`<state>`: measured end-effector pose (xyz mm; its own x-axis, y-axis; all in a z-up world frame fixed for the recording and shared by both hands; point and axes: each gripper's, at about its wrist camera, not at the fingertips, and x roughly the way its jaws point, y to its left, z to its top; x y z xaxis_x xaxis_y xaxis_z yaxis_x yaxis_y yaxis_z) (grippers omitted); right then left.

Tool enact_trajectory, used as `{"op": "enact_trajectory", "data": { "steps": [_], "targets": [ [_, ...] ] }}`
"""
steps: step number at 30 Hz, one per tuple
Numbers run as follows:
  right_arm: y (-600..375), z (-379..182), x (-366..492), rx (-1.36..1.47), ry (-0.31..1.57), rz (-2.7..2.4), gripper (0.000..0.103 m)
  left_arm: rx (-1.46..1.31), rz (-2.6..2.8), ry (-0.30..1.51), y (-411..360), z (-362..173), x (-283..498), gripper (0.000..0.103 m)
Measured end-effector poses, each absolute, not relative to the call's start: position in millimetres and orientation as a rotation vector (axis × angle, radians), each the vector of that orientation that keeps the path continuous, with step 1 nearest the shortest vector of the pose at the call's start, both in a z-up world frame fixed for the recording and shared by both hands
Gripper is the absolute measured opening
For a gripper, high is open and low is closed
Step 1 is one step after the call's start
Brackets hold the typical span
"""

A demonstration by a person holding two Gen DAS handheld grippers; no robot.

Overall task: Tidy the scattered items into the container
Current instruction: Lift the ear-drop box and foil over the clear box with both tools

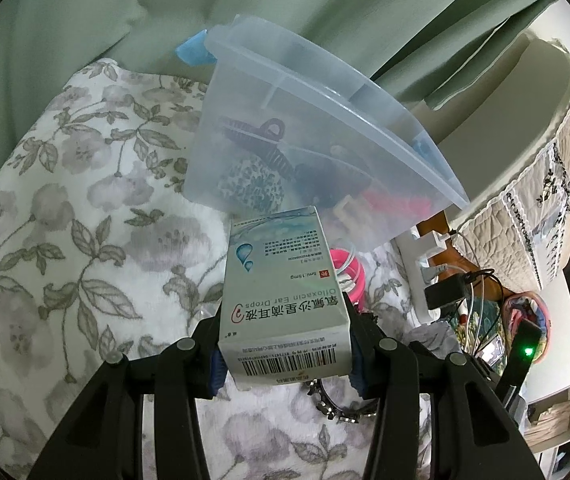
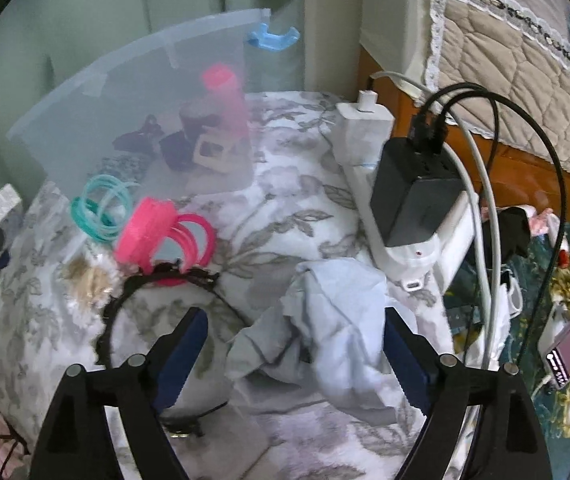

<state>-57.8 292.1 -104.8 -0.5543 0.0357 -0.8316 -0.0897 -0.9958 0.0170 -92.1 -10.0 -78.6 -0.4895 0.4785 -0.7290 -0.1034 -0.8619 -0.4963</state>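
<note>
Mid-tidy: left gripper (image 1: 285,344) clamped on ear-drops box (image 1: 281,280) just short of translucent container (image 1: 285,128), needing lift over rim; right gripper (image 2: 293,344) wide open, empty, straddling crumpled pale cloth (image 2: 325,320).

- Left wrist view rides close behind its fingers, angled down, the clear bin (image 1: 317,128) just ahead.
- Right wrist view tilts down; the same bin (image 2: 137,120) ahead-left, floral bedding (image 2: 285,216) shared.
</note>
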Motion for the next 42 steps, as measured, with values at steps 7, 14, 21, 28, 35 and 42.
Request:
{"op": "enact_trajectory", "data": {
  "steps": [7,14,21,28,35,42],
  "targets": [
    [300.1,-118.3,-57.4,-1.463,0.057,2.61,0.082,-1.355,2.376,-0.565,-9.7,-82.1,-93.0,0.049],
    [305.2,-115.5,-55.8,-1.443,0.083,2.612,0.073,-1.361,2.37,-0.564,-12.3,-85.2,-94.5,0.049],
    [295.3,-100.5,-52.5,-1.414,0.098,2.676,0.071,-1.353,2.376,-0.547,-9.1,-81.6,-93.6,0.049],
    [276.7,-54.7,-52.6,-1.276,0.062,2.833,0.071,-1.305,2.4,-0.514,-7.3,-63.0,-95.9,0.049],
    [268.0,9.6,-60.5,-1.057,0.057,2.98,0.072,-1.204,2.44,-0.45,-6.6,-26.8,-103.5,0.049],
    [258.3,59.7,-76.0,-0.873,0.04,3.097,0.072,-1.098,2.484,-0.397,-9.8,13.6,-116.9,0.049]
  ]
}}
